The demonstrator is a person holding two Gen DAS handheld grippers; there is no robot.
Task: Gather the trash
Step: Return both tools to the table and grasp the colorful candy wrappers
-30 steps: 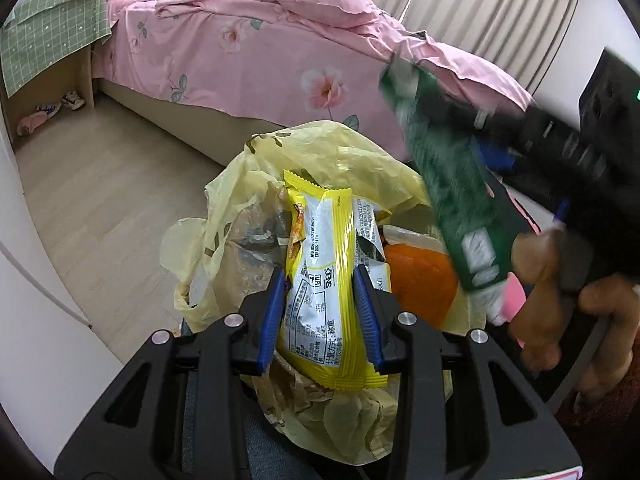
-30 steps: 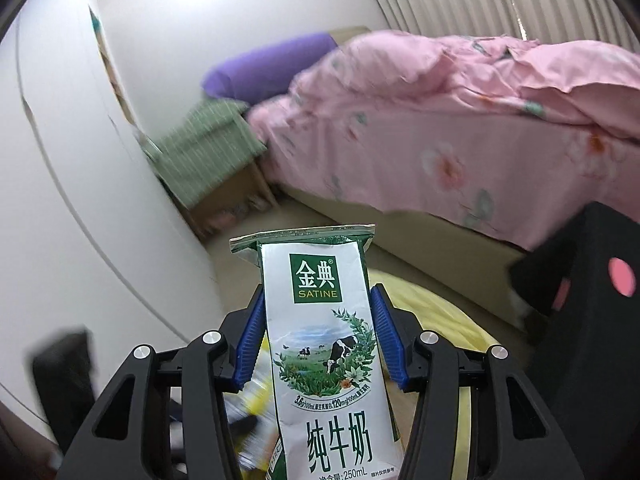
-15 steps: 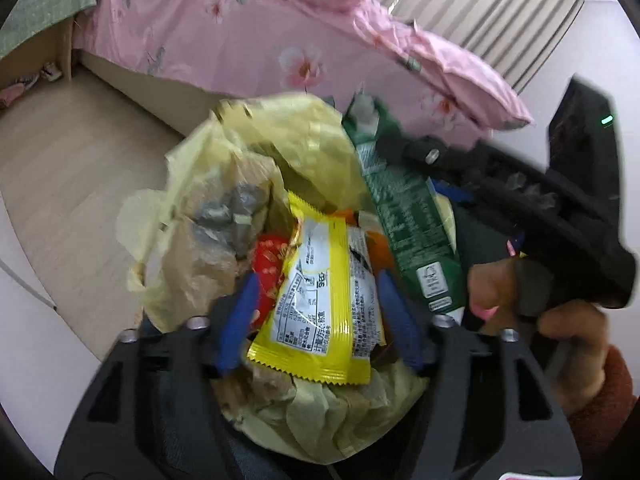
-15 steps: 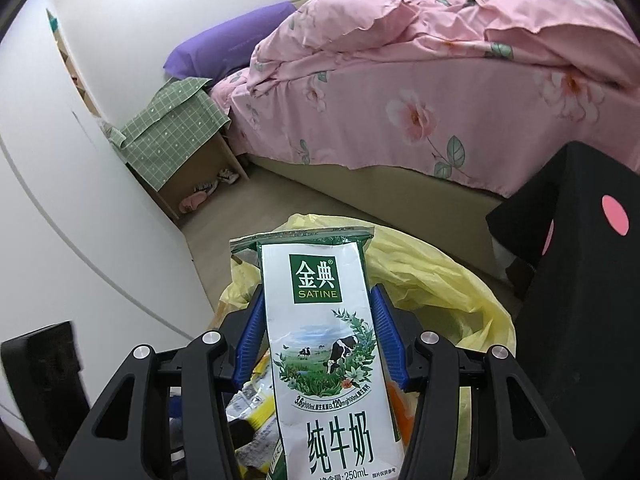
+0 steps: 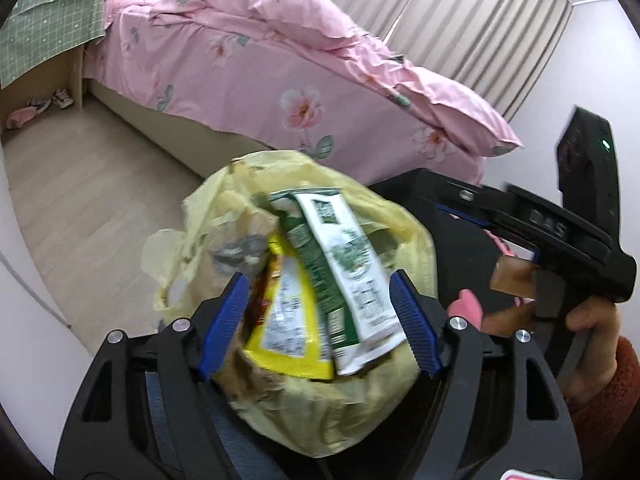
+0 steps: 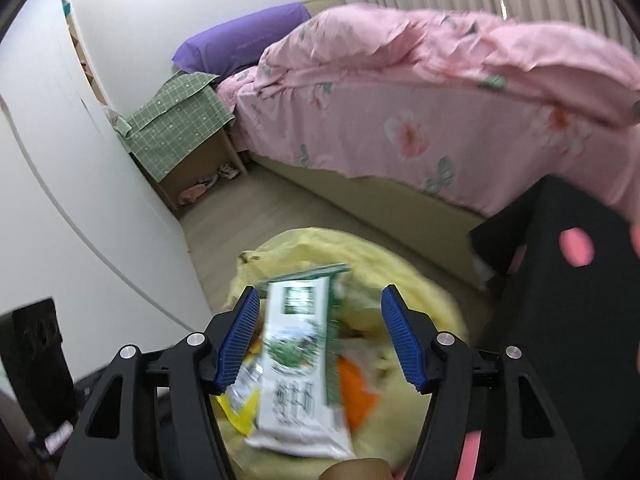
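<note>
A yellow plastic trash bag (image 5: 384, 220) stands open in front of both grippers; it also shows in the right wrist view (image 6: 400, 264). In it lie a yellow snack wrapper (image 5: 288, 320) and a green-and-white milk carton (image 5: 352, 276). My left gripper (image 5: 320, 320) is open, its blue pads either side of the bag's contents. My right gripper (image 6: 320, 340) is open; the blurred milk carton (image 6: 296, 364) lies loose between its pads over the bag. An orange item (image 6: 356, 388) shows inside the bag.
A bed with a pink floral duvet (image 5: 280, 60) runs across the back. A nightstand under a green checked cloth (image 6: 180, 120) stands at the bed's head. A black box (image 6: 560, 300) is right of the bag. White wall at the left; wooden floor (image 5: 88, 184).
My left gripper opened and let the yellow wrapper go into the bag. My right gripper brought the milk carton over the bag, then opened; the carton dropped in.
</note>
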